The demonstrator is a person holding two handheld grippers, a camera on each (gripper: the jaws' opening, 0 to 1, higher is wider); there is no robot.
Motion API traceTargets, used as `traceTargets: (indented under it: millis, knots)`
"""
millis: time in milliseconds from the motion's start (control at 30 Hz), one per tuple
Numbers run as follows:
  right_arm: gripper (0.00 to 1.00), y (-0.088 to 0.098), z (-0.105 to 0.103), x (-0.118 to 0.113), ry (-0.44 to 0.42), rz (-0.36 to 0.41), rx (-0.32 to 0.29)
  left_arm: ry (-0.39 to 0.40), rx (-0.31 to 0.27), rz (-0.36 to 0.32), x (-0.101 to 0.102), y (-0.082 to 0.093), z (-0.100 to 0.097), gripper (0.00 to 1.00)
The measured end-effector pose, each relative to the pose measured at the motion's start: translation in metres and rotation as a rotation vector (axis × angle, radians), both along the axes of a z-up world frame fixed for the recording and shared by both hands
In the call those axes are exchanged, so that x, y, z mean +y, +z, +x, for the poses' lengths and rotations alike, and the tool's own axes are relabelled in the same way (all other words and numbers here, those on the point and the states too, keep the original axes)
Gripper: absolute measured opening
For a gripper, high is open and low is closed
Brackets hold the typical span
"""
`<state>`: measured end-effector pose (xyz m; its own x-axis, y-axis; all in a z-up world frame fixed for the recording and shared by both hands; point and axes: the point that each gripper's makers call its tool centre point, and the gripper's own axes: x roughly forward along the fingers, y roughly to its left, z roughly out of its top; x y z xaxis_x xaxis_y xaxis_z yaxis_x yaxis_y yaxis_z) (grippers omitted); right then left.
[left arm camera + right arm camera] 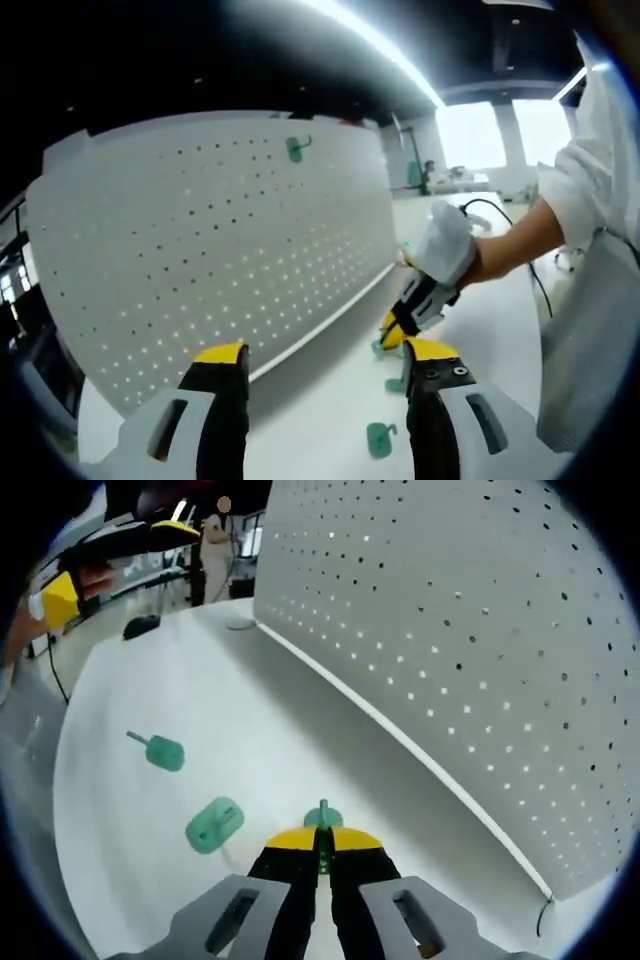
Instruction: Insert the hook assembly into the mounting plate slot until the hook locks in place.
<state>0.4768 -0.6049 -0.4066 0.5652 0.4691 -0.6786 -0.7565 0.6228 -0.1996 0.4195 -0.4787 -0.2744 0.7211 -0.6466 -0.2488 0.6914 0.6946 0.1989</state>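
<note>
Left gripper view looks over its tongs, from a little way back, at the pegboard (215,245), right gripper view sits low beside the pegboard's bottom edge, both share pegboard and tabletop (150,680).

1. The left gripper (325,372) is hanging above the white table (330,420), its jaws standing apart.
2. A white pegboard (210,250) is standing upright, carrying one green hook (295,148) near its top.
3. The right gripper (393,335) is reaching down near two loose green hooks (380,438).
</note>
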Motion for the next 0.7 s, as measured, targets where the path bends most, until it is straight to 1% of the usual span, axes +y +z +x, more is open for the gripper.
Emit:
traceTargets:
  millis: [100,467,567,633,700]
  knots:
    - [0.01,0.008,0.001,-0.002,-0.008,0.015,-0.017,-0.002,0.001,0.001,-0.001,-0.001,0.000,0.64]
    - [0.01,0.048,0.001,-0.004,-0.025,0.090,-0.110,-0.012,0.003,0.005,-0.004,-0.002,-0.002,0.63]
    - [0.01,0.063,-0.001,-0.001,-0.025,0.121,-0.142,-0.014,0.003,0.002,-0.005,-0.001,-0.003,0.63]
    - [0.01,0.069,-0.002,0.000,-0.021,0.127,-0.156,-0.016,0.003,0.003,-0.005,-0.001,-0.003,0.63]
    - [0.01,0.080,-0.003,0.002,-0.020,0.148,-0.182,-0.019,0.004,0.004,-0.006,-0.002,-0.003,0.63]
